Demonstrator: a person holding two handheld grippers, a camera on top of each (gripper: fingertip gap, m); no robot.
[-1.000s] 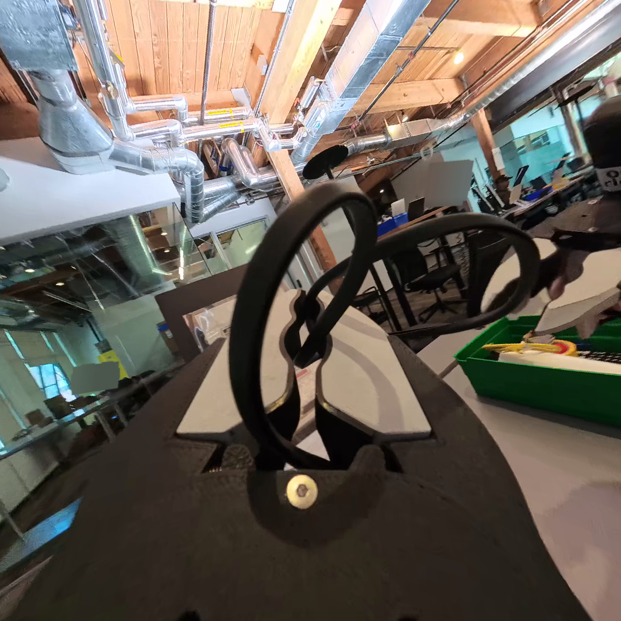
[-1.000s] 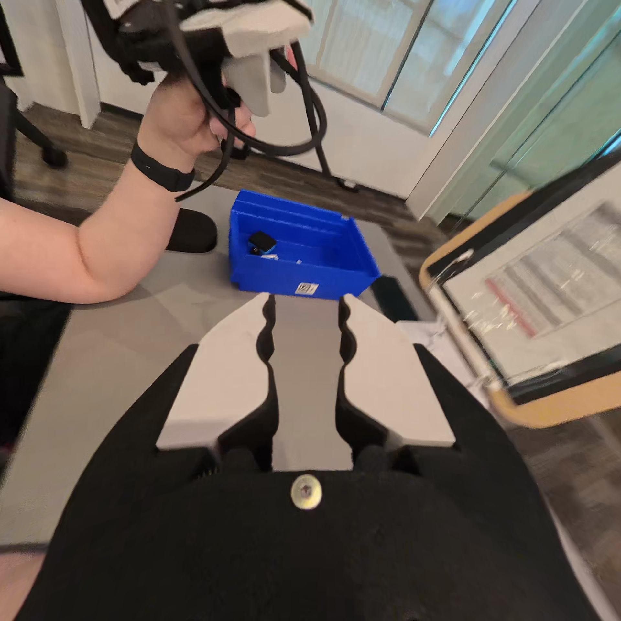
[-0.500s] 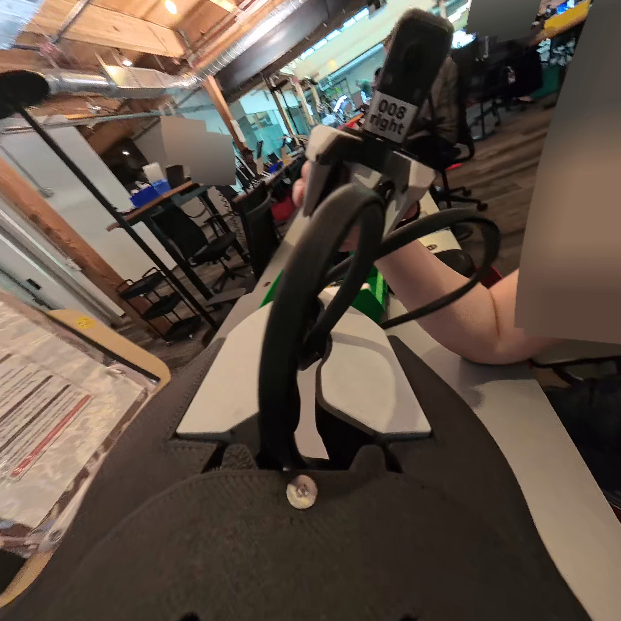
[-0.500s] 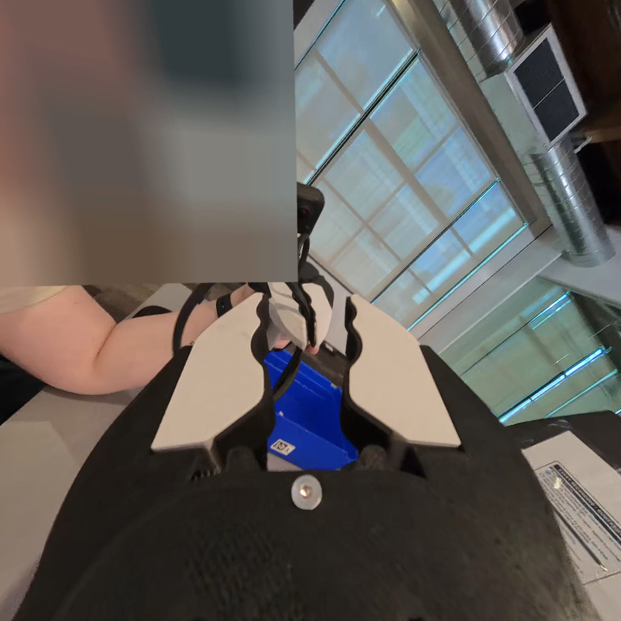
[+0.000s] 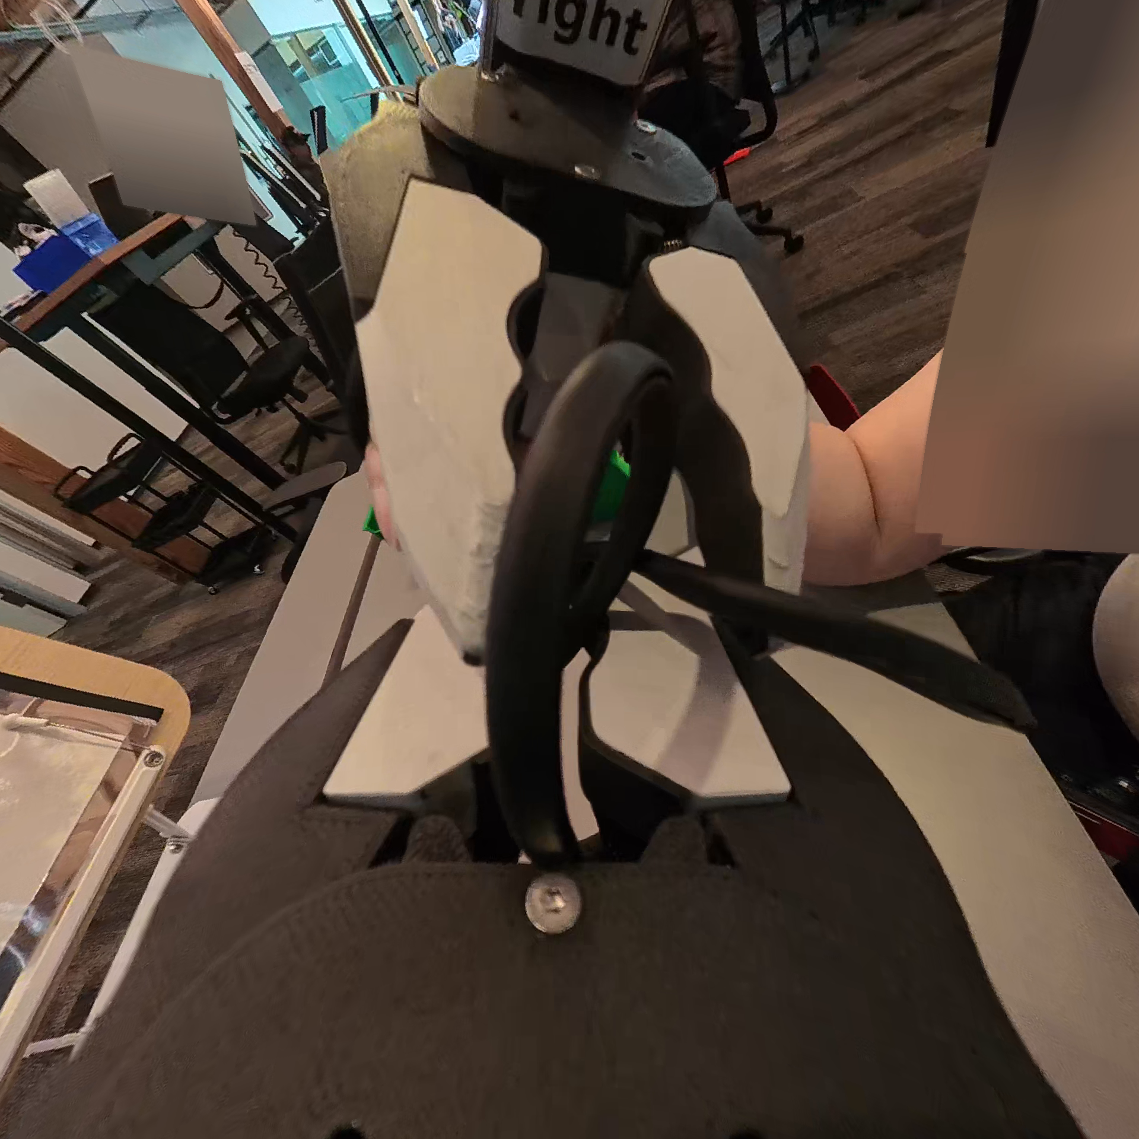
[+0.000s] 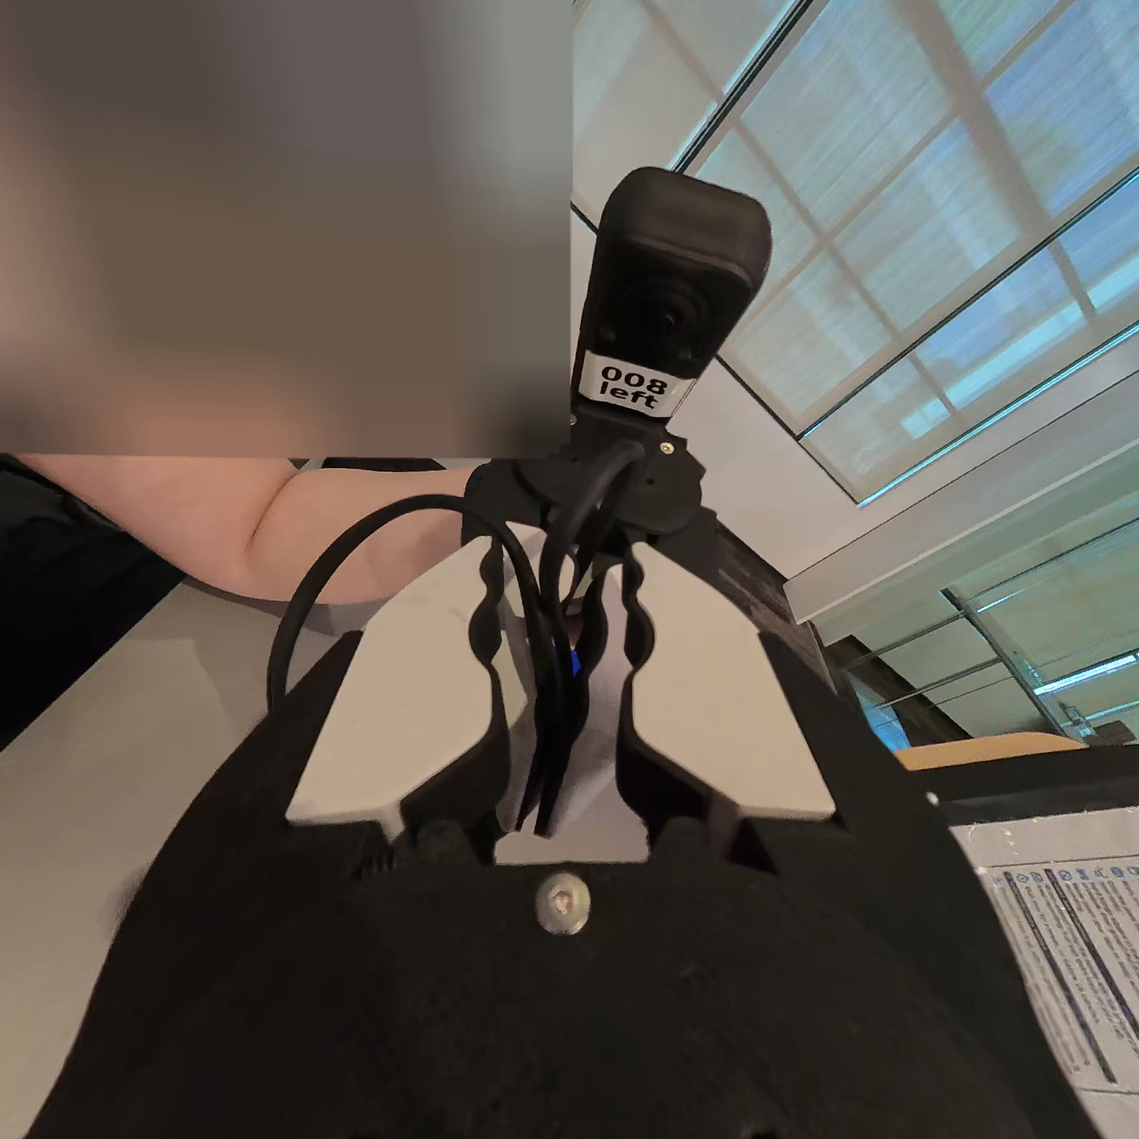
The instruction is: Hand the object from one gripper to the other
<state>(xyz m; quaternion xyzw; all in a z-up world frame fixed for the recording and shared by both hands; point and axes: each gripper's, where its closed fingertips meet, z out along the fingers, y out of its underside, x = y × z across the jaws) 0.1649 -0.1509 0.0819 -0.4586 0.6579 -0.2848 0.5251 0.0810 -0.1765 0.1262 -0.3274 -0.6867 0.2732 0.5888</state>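
Change since earlier frame: the right gripper has closed in from farther off and now sits nose to nose with the left gripper; the cable loop now lies between the right gripper's fingers.
Counter: pale grey, running below both tools; a forearm rests on it at far right.
Left gripper: fingers narrow, clamped on the black cable near its tips.
Right gripper: fingers part-way apart, straddling the cable strands without visibly pinching them.
Cable: looped, held up off the counter between the two tools, one strand trailing away right.
Step in hand: the receiving approach, judged nearly complete.
Next move: right gripper should shut on the strands before the left lets go; release first risks a drop.
Not determinable: contact between right fingers and cable; the cable's ends; a green item behind the loop is mostly hidden.
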